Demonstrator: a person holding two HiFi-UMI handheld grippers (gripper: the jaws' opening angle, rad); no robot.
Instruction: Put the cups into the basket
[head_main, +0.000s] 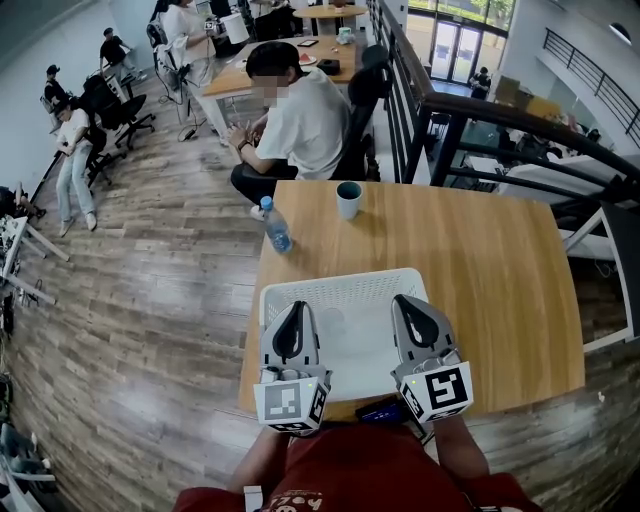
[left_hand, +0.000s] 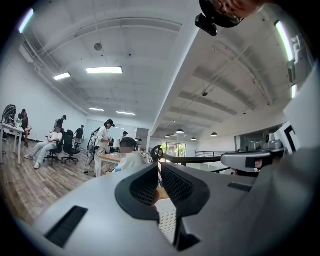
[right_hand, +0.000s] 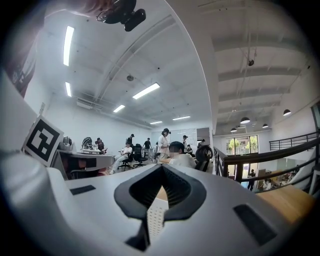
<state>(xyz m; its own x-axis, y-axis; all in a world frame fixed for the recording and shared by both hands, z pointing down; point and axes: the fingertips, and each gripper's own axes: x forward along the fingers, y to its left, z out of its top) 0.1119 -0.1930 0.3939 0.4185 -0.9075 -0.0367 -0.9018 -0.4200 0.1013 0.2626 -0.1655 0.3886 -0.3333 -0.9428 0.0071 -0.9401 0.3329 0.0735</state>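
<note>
Both grippers hover level over the near part of the white basket (head_main: 340, 277), side by side. The right gripper (head_main: 405, 298) has its jaws pressed together with nothing between them. The left gripper (head_main: 297, 305) seems the same – tips meeting, empty. One dark cup (head_main: 349, 199) stands upright at the table's (head_main: 480, 270) far edge, well apart from the basket. A bottle (head_main: 276, 226) stands nearer the left edge.

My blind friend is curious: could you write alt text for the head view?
The left gripper and right gripper, both shut, hover over a white basket on a wooden table. Beyond it stand a dark cup and a water bottle; a person sits behind the table.
</note>
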